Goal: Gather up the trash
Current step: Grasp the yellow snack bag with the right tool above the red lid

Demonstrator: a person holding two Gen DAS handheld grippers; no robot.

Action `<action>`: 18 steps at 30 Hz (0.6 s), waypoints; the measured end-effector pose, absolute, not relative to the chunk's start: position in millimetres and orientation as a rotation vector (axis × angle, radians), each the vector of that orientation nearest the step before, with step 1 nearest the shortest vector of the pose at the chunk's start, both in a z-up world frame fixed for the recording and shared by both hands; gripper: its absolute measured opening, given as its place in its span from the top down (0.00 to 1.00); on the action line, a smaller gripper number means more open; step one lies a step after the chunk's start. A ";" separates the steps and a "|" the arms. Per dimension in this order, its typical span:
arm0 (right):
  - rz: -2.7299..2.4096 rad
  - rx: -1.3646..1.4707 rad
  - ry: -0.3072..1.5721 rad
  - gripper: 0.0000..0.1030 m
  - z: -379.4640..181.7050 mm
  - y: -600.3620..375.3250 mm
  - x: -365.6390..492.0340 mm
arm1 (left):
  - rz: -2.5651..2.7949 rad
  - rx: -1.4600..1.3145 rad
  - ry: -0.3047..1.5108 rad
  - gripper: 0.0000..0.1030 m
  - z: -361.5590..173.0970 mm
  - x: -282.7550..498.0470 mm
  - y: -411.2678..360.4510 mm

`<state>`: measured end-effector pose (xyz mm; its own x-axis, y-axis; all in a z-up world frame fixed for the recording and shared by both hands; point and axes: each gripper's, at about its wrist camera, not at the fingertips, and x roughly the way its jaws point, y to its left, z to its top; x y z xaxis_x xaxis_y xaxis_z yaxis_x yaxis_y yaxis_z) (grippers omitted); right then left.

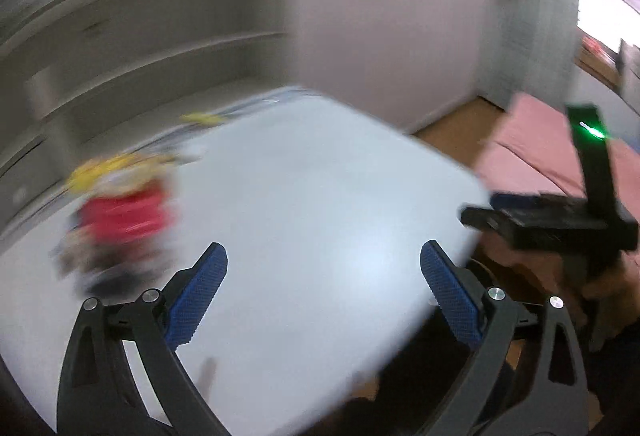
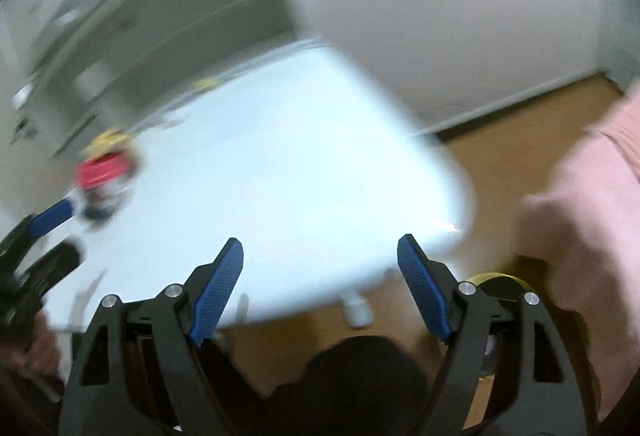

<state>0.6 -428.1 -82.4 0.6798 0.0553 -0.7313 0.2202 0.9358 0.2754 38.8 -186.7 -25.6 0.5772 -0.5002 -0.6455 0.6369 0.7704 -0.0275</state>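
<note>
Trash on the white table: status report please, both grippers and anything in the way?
Left gripper open, empty. Right gripper open, empty. Trash pile blurred, on white table, untouched. Path looks free.

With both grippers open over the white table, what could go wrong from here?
1. Both views are badly blurred, so aiming at the red and yellow pile of wrappers may miss.
2. The left gripper and right gripper are close together; they might collide.
3. The pile lies near the white table edge and could be knocked off.
</note>
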 end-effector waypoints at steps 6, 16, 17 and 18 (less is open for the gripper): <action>0.193 0.275 0.853 0.22 -72.7 -313.3 62.4 | -0.457 0.097 0.712 0.08 -35.9 60.8 -81.5; 0.357 0.256 0.890 0.19 -37.2 -245.0 192.5 | -0.329 0.027 0.740 0.08 -45.0 63.1 1.9; 0.382 0.276 0.916 0.19 -38.9 -244.0 209.1 | -0.324 0.023 0.748 0.08 -48.1 61.9 6.5; 0.393 0.287 0.933 0.19 -40.3 -244.1 218.1 | -0.320 0.019 0.755 0.08 -49.8 62.5 11.5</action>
<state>218.1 -244.1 -40.3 0.5326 0.4464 -0.7190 -0.2027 0.8921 0.4038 62.5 11.5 -49.8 0.6826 -0.2784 -0.6757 0.2916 0.9515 -0.0974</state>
